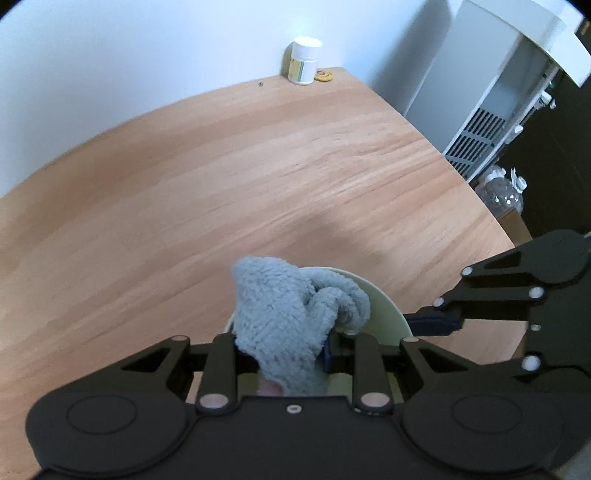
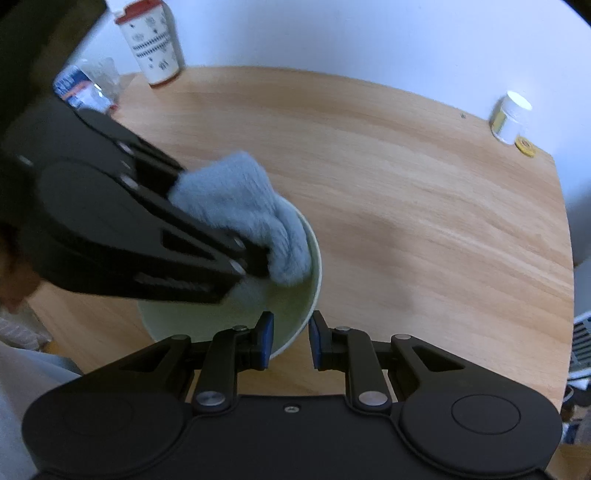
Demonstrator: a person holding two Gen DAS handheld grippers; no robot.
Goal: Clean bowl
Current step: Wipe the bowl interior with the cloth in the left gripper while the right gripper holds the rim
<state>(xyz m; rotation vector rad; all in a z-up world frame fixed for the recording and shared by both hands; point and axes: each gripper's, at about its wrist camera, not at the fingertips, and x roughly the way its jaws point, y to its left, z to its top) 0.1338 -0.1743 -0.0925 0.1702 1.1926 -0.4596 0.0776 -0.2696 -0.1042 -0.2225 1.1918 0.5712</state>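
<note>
Right wrist view, upper left: a patterned cup with red lid (image 2: 152, 44) and a clear plastic bottle (image 2: 86, 88) stood at the wooden table's (image 2: 406, 206) edge. The left gripper (image 2: 258, 258) crossed the frame's left, clenched on a grey cloth (image 2: 240, 210) and blocking part of the pale green bowl (image 2: 314, 258). The bowl sat lower centre, cloth inside it. The right gripper (image 2: 291, 339) pinched the bowl's near rim. Upper right: a white jar (image 2: 509, 118) by the white wall (image 2: 369, 33).
</note>
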